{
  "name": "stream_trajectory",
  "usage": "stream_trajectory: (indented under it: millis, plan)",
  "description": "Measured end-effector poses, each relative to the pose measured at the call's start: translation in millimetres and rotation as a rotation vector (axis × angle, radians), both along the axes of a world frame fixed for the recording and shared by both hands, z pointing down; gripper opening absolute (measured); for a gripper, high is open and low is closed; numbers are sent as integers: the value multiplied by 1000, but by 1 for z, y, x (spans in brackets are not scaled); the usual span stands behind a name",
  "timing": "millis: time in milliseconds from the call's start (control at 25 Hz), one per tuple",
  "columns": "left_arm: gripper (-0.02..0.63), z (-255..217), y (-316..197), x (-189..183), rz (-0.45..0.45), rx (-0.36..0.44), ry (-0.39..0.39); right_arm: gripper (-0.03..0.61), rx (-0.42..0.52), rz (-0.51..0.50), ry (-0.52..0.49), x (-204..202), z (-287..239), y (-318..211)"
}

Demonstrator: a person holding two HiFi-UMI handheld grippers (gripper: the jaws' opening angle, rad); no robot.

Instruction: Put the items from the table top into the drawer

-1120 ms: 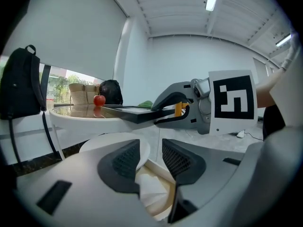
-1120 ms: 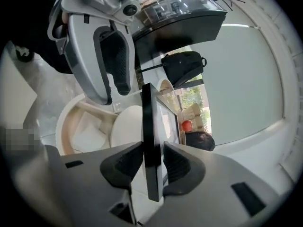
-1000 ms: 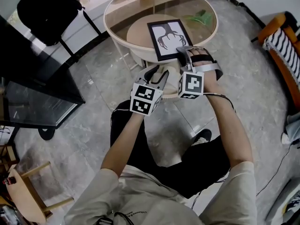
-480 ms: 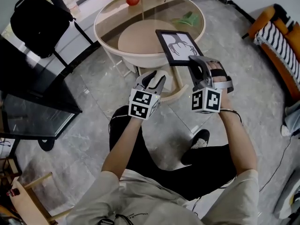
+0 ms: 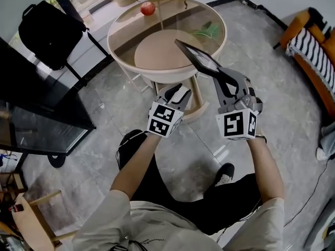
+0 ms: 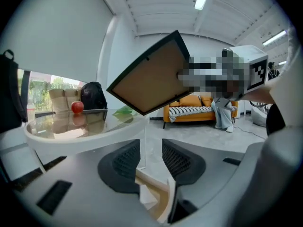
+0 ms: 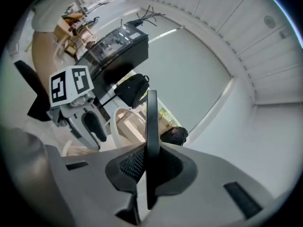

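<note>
Black picture frame [image 5: 197, 56] edgewise in grip of right hand-held gripper [image 5: 219, 76]

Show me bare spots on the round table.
Free: the table top from the apple across the middle to the near-left rim. Crowded: the right side, between the green item and the tilted picture frame.

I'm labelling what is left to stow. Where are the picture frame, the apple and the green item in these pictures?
picture frame [image 5: 201, 58]: head view, middle of its tilted front face.
apple [image 5: 148, 8]: head view, centre of the red fruit.
green item [image 5: 208, 30]: head view, middle of its flat green shape.
</note>
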State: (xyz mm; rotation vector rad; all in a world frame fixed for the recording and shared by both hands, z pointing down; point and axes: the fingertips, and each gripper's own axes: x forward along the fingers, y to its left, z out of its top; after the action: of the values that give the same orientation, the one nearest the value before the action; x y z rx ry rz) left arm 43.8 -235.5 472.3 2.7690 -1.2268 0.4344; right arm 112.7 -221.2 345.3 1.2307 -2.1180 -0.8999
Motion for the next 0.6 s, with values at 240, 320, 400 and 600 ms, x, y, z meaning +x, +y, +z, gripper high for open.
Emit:
stream_trajectory:
  millis: [240,320,400,600]
  plan:
    - [153,-16,-11,-23,90,49,-87,63,141,-121,161,6,-2,36]
    - [150,-8,-12,-36,108,60,-119,63,208,-152,203,8,4,46]
    - [150,9,-12,-46,111,79,-143,63,255,-187,238,10,20,56]
    - [148,57,-13,-73,-2,105,-67,63,274,-245,235,14,70,71]
